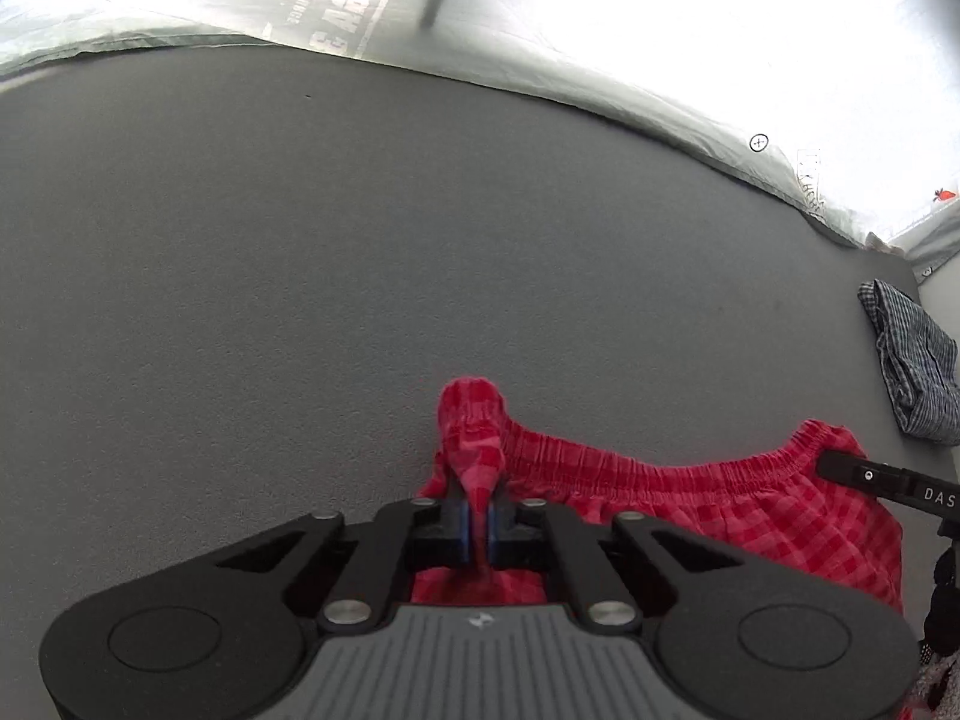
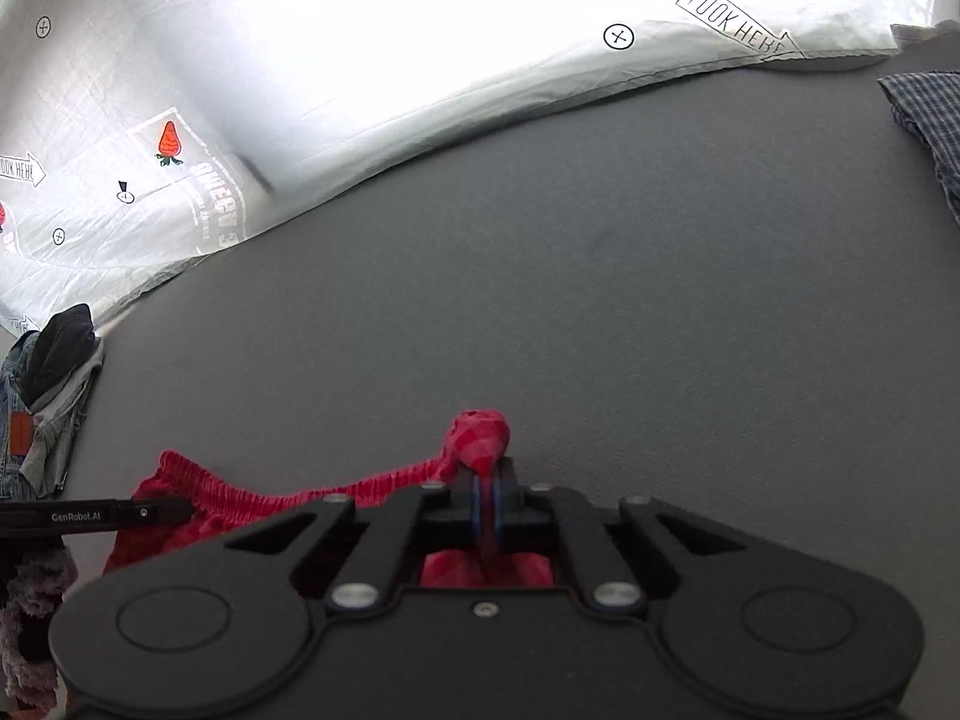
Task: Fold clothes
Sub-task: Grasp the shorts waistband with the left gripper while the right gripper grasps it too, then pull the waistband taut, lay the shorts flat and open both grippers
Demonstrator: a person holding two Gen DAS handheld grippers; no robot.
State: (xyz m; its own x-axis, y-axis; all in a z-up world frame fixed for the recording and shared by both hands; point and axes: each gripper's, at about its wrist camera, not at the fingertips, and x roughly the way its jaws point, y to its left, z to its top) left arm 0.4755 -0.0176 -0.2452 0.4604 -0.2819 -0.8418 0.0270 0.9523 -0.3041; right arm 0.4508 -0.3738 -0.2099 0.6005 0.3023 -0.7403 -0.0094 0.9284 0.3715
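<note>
A wide grey surface (image 1: 360, 252) fills most of both wrist views, matte and finely textured, stretching back to where a white printed sheet (image 2: 372, 48) lies rumpled along its far edge, washed out by strong light. The sheet carries small crossed-circle marks, a boxed "LOOK HERE" arrow and an orange strawberry-like figure (image 2: 169, 141); its hem rests directly on the grey surface. At the right edge of the grey area a blue checked garment (image 1: 912, 366) lies bunched, well apart from the work in front. At the left edge in the right wrist view sits a heap of clothes (image 2: 48, 384), denim under grey and black pieces, touching the sheet's hem. Near the cameras, red checked shorts (image 1: 690, 492) hang stretched by their gathered waistband between the two tools, the band sagging slightly in the middle above the grey surface. The left gripper (image 1: 478, 525) has its blue-padded fingers pressed together on one corner of the waistband, a knob of red cloth poking out past the tips. The right gripper (image 2: 487, 513) pinches the opposite corner the same way, fingers closed on a similar bunch of fabric. Each tool's black finger shows at the side of the other's view, beside the waistband.
</note>
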